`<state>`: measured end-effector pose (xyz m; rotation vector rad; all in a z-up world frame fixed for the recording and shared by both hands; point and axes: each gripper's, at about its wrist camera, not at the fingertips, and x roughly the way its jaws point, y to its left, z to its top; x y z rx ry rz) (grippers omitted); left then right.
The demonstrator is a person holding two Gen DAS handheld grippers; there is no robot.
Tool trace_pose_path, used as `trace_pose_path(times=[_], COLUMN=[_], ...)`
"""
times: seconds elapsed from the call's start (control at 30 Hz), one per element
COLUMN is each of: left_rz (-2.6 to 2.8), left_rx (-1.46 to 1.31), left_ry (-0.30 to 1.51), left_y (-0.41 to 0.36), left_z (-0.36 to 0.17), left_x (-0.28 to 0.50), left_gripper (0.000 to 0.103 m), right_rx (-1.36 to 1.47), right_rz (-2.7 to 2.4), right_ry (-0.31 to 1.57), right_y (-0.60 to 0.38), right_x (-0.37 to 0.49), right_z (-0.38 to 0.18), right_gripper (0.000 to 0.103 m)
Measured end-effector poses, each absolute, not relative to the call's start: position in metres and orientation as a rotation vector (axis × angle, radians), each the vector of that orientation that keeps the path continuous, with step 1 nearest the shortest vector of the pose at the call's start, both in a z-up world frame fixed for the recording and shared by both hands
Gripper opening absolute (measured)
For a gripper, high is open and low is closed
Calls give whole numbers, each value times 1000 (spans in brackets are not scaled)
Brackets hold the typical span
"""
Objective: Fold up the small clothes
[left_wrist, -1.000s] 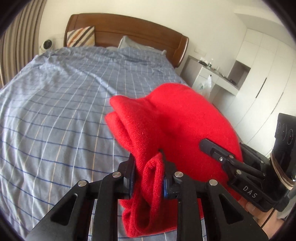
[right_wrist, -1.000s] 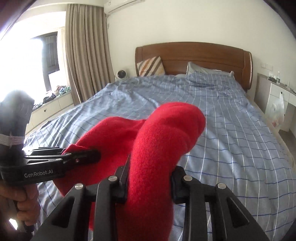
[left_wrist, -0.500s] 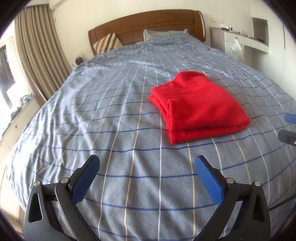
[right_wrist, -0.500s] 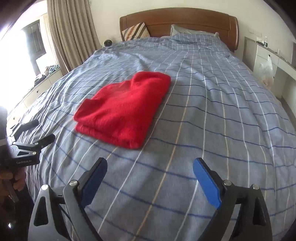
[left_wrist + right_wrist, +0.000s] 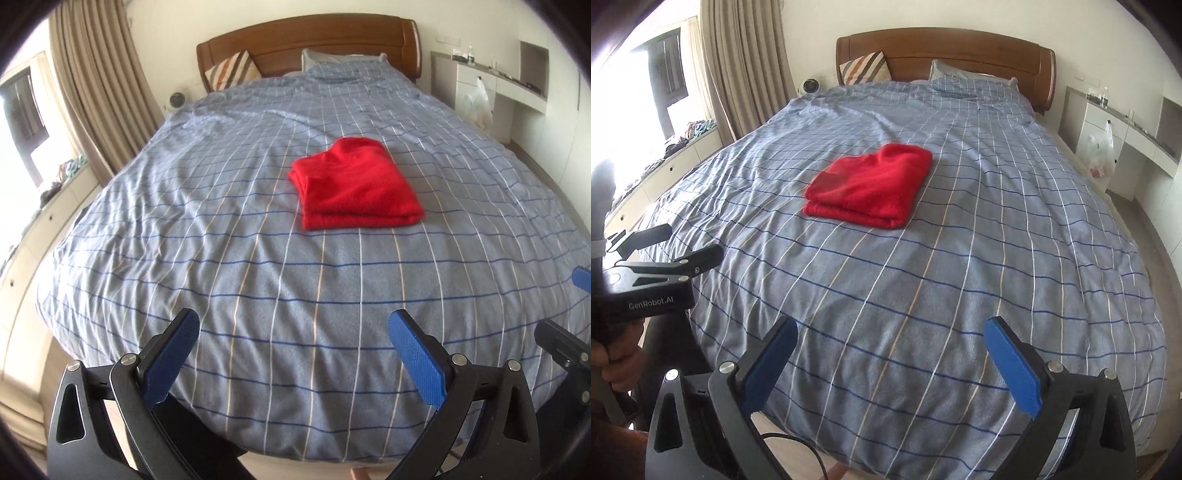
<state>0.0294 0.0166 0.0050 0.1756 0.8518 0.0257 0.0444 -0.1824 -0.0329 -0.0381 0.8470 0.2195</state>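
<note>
1. A red garment (image 5: 356, 188) lies folded into a neat, thick rectangle on the bed (image 5: 258, 280), about midway up the mattress and well apart from both claws.
2. Its doubled edges show along the near side, stacked flat on the blue checked cover.
3. The left claw (image 5: 293, 339) hangs over the foot of the bed, its jaws spread wide with only the cover showing between the blue pads (image 5: 417, 358).
4. The right claw (image 5: 890, 343) sits just beside it, also at the foot end; its jaws are opening the last bit, and there is nothing between them.
5. From the right claw's view, the left tool appears at the left edge, gripped by a hand (image 5: 613, 365) low in the corner.
6. From the left claw's view, a bit of the right tool pokes in at the right edge.
7. At the far end stands a wooden headboard (image 5: 314, 40), with a striped cushion (image 5: 231, 70) and a pillow (image 5: 340, 59) against it.
8. Beige curtains (image 5: 99, 85) hang on the window side.
9. A white plastic bag (image 5: 1100, 151) hangs by the white worktop (image 5: 1126, 122) on the other side.
</note>
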Motion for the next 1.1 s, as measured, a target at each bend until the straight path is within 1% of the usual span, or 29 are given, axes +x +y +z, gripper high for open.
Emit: trace_pose_path(times=[0.13, 0.37, 0.63, 0.93, 1.1], left_rz=[26, -24, -63, -95, -85], left_rx=[184, 115, 106, 136, 109], left_ry=[856, 903, 850, 847, 819], left_y=[18, 25, 29, 24, 22], left_z=[5, 8, 22, 32, 40], left_x=[15, 3, -16, -34, -33], left_gripper=[102, 103, 103, 103, 103], right_rx=[-53, -58, -65, -42, -10], right_rz=[214, 221, 186, 166, 149], right_ry=[860, 846, 836, 853, 860], right_y=[-172, -158, -143, -156, -164], right_x=[30, 20, 10, -21, -23], right_z=[-27, -13, 5, 8, 6], right_gripper=[101, 102, 102, 102, 102])
